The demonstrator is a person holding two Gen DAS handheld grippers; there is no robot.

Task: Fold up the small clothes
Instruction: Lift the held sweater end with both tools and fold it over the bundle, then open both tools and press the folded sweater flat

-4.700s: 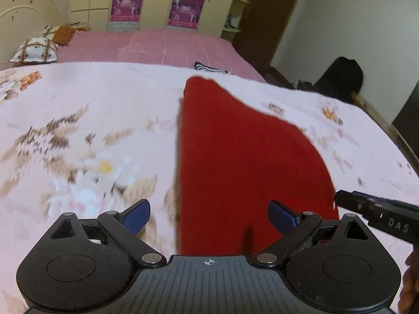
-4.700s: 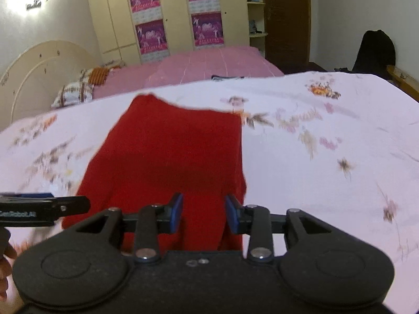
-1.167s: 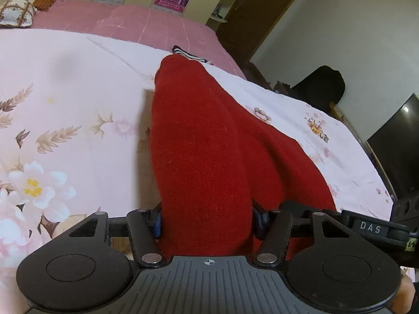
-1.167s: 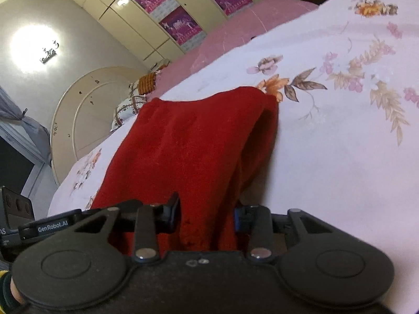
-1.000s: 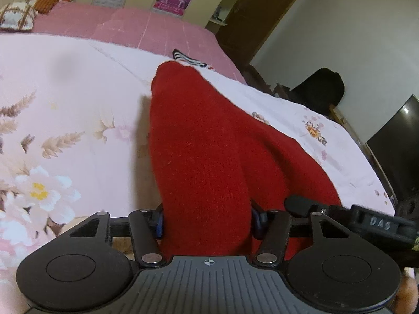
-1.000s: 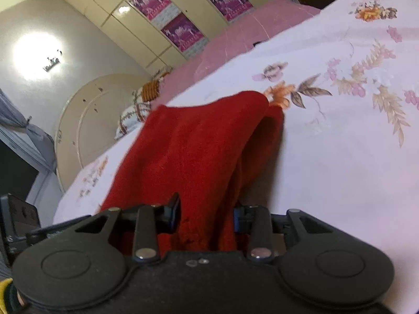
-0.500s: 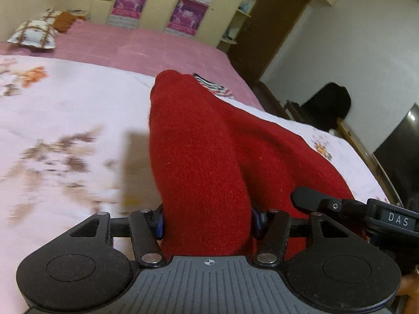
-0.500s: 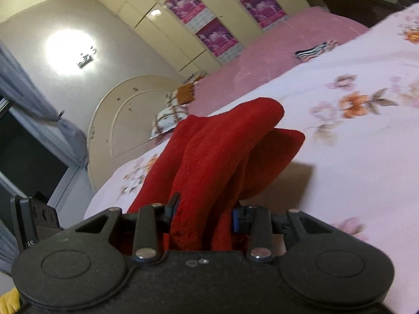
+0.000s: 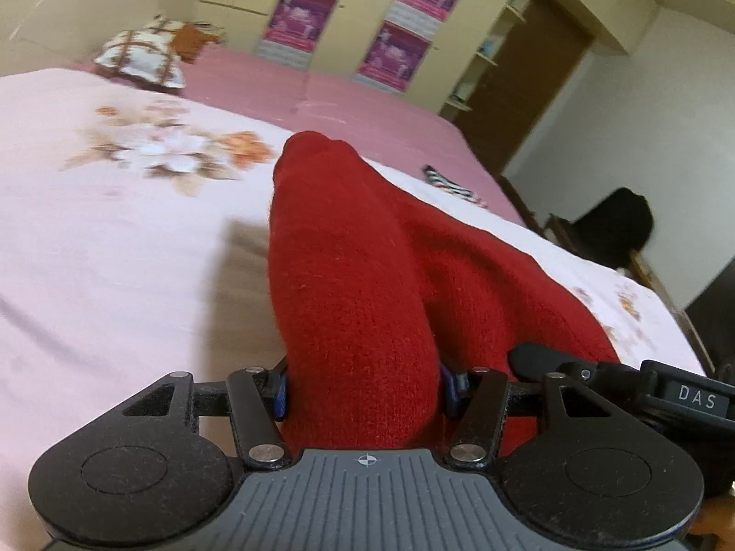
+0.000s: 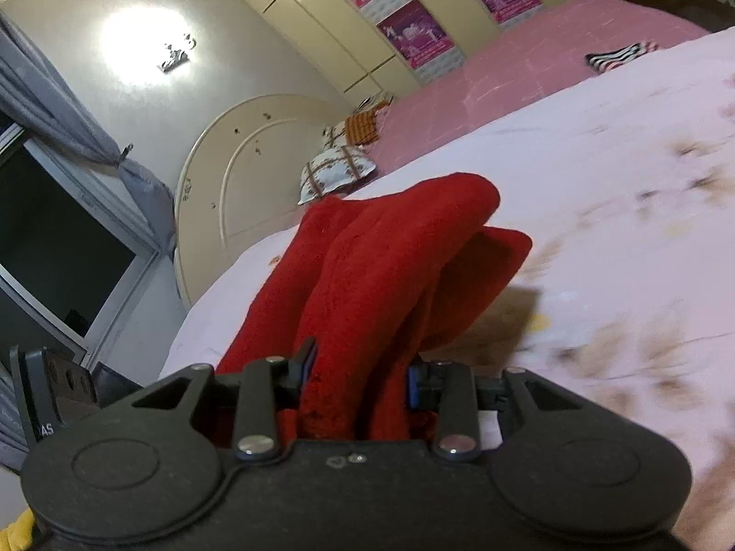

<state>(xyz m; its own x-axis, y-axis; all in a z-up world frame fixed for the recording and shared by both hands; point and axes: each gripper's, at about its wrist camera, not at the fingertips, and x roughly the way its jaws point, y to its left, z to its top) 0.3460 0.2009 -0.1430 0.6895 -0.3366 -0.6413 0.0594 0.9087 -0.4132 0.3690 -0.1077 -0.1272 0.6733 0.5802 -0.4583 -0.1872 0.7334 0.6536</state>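
A folded red knit garment hangs above the pale pink floral bedspread, casting a shadow on it. My left gripper is shut on one thick bunched end of it, the blue pads pressed into the wool. In the right wrist view the same red garment droops forward in folds, and my right gripper is shut on its other end. The right gripper's body shows at the lower right of the left wrist view, close beside the left one.
A striped black-and-white cloth lies farther back on the bed. A patterned pillow sits by the cream headboard. Wardrobe doors with purple posters stand behind. A dark bag is at the right, a dark window at the left.
Both grippers have carried the red garment sideways across the bed and lifted it clear, so its far end now hangs free. Both grips have held.
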